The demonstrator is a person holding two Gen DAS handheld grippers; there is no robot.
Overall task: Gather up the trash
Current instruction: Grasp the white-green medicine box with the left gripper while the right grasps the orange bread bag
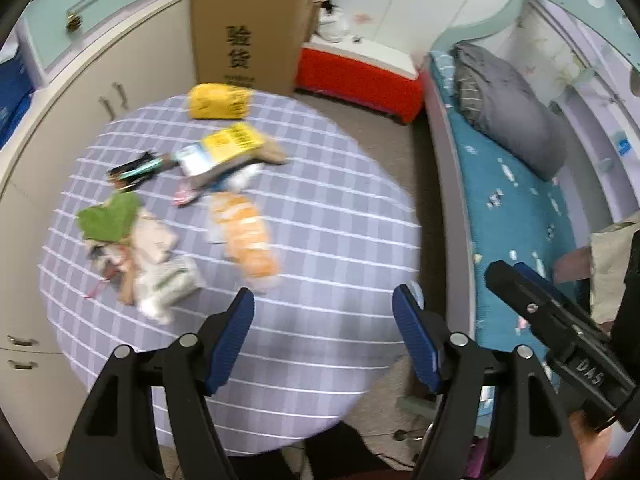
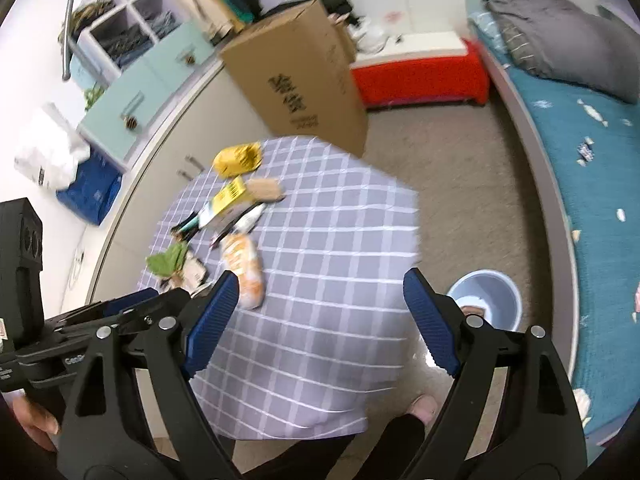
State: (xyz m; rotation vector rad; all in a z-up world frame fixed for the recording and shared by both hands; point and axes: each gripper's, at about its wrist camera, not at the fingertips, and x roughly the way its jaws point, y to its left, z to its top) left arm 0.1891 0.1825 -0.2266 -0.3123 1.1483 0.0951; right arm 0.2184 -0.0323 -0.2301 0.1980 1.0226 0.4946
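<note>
— Both tongs are hanging over the table (image 1: 320, 280) with nothing in them. Left gripper (image 1: 324, 312) is spreading its blue pads (image 1: 232, 344) wide above the checked cloth; right gripper (image 2: 320, 304) is gaping just as wide.

— And the trash, going left to right?

— A green wrapper (image 1: 110, 216) is lying farthest left, touching a heap of pale crumpled packets (image 1: 160, 268). Beyond it a dark wrapper (image 1: 134, 170) is sitting beside a yellow barcoded packet (image 1: 234, 142). An orange-and-white bag (image 1: 248, 236) is lying near the middle, and a yellow pouch (image 1: 218, 100) is resting at the far edge. Everything is looking blurred.

— Anything on the right?

— A pale blue bin (image 2: 486, 300) is standing on the carpet, just beside the table, between it and the bed (image 2: 592, 152), with something inside that I cannot make out. A cardboard box (image 1: 250, 28) is standing behind the table.
</note>
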